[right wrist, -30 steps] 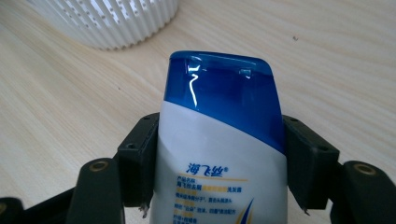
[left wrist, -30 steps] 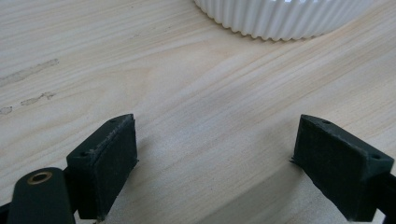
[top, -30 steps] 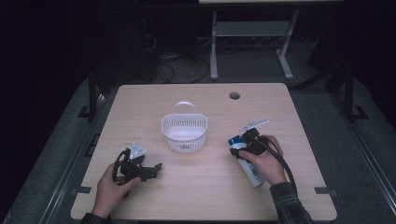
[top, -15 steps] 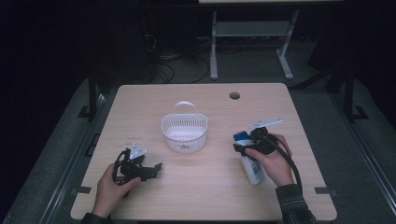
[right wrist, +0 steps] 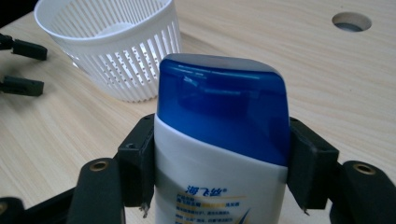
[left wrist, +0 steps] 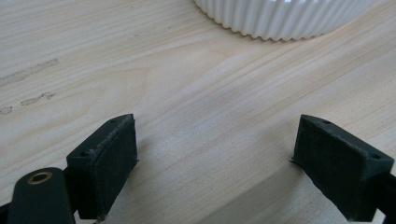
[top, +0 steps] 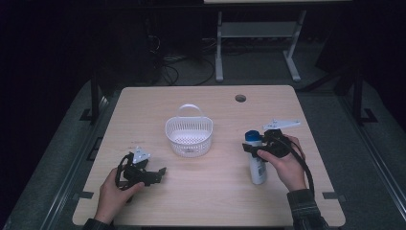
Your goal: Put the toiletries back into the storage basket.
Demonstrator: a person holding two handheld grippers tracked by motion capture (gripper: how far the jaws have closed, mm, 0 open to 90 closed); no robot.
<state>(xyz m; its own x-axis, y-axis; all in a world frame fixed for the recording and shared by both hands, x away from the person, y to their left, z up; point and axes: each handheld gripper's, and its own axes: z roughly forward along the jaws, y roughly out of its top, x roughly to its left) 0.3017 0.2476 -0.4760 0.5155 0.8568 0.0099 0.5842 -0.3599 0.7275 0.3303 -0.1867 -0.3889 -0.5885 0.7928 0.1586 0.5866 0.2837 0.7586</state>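
The bottle [top: 257, 160], right of centre in the high view, is clamped near its blue cap by the right gripper [top: 261, 148]. Transfer to the basket [top: 189, 135] at frame centre remains (judged). Left gripper [top: 160, 172], lower left, rests with jaws apart and nothing between them.

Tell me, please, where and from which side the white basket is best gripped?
Probably the thin handle arching over the white basket, taken from straight above: it stands upright and fits between jaws. The slatted wall is wide and round. The open left gripper sits nearest.
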